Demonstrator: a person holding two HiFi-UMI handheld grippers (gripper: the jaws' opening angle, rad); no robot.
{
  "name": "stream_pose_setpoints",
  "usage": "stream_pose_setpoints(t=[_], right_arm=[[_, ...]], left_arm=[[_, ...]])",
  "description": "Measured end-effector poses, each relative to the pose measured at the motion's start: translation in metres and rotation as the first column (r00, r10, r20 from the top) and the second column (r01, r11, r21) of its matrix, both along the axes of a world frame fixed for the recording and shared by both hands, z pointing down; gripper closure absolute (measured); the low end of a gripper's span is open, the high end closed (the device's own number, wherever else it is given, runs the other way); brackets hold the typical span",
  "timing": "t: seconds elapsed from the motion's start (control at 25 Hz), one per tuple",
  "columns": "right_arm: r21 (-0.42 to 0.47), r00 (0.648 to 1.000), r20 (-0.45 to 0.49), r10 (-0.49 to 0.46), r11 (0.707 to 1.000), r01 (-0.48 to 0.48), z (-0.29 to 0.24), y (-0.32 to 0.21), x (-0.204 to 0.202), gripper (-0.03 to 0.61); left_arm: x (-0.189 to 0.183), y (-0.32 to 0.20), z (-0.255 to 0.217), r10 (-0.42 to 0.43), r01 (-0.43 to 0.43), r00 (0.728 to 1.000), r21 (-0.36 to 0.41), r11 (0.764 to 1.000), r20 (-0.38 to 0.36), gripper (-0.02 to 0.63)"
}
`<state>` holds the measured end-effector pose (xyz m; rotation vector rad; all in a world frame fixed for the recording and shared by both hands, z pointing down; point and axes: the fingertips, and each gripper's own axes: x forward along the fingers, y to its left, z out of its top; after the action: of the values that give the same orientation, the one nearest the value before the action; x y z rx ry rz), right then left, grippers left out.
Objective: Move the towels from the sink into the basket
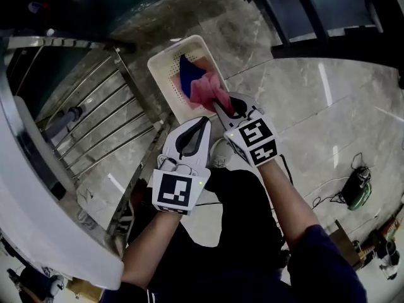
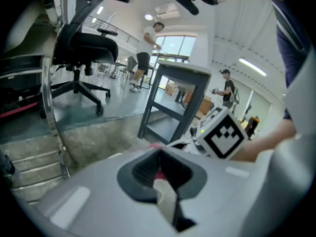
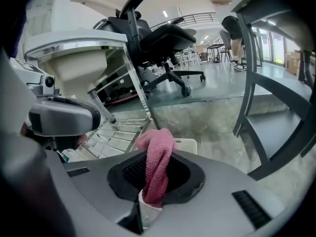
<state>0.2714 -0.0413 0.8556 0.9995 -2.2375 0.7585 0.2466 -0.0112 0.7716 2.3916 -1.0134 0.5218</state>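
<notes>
Since the pink towel (image 1: 208,93) is bunched in the right gripper's (image 1: 221,109) clenched jaws, over the near right part of the basket (image 1: 161,62), the release counts most. I would take it farther in, above the blue towel (image 1: 188,73) already lying there, then open wide so the cloth falls free rather than draping over the rim. The left gripper (image 1: 205,120) sits just near of the towel with its jaws drawn together. A sliver of pink shows at their tip, and I cannot tell if they pinch it. If they do, let go with both together.
</notes>
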Motion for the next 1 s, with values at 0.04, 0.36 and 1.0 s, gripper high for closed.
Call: stream_pose_setpoints(t=[0.04, 0.36, 1.0], right_arm=[[-0.004, 1.0, -0.003, -0.005, 1.0, 0.005, 0.007, -0.002, -0.001, 0.529], [-0.035, 0.999, -0.015, -0.036, 0.999, 0.036, 0.049, -0.011, -0.005, 0.528], [-0.105, 1.0, 0.0, -0.022, 0.994, 0.022, 0.055, -0.005, -0.005, 0.442]], left_arm=[[0.0, -0.003, 0.005, -0.005, 0.005, 1.0, 0.0, 1.0, -0.002, 0.606], [-0.002, -0.017, 0.04, -0.02, 0.02, 1.0, -0.026, 0.999, -0.002, 0.606], [-0.007, -0.021, 0.04, -0.052, 0.052, 0.999, -0.046, 0.998, -0.013, 0.606]])
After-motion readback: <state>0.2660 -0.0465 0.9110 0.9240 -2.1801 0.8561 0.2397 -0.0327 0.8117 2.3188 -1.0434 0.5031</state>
